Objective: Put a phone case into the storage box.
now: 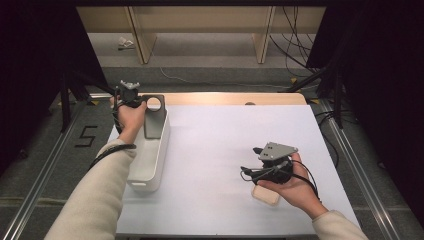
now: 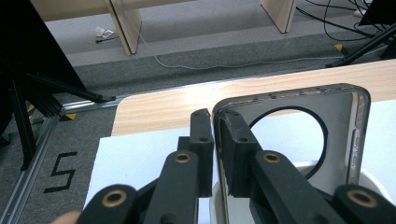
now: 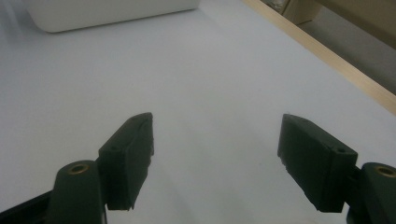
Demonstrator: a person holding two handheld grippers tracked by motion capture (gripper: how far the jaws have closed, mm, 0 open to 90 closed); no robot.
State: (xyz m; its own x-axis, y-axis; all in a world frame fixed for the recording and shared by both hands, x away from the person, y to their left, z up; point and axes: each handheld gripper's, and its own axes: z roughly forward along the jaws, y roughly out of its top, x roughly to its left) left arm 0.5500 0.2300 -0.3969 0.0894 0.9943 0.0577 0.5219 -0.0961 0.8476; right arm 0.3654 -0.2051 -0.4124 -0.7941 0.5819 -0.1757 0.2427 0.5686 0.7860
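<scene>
The left hand-held gripper (image 2: 214, 140) is pinching the thin edge of a grey plate (image 2: 336, 140) with a round hole, holding it upright over the far end of the white bin (image 1: 150, 160) at the surface's left. The right hand-held gripper (image 3: 217, 158) is hovering wide open and empty over the near right of the surface (image 1: 225, 140), just beside a small wooden block (image 1: 265, 195). The narrow edge grip risks the plate pivoting or slipping into the bin.
</scene>
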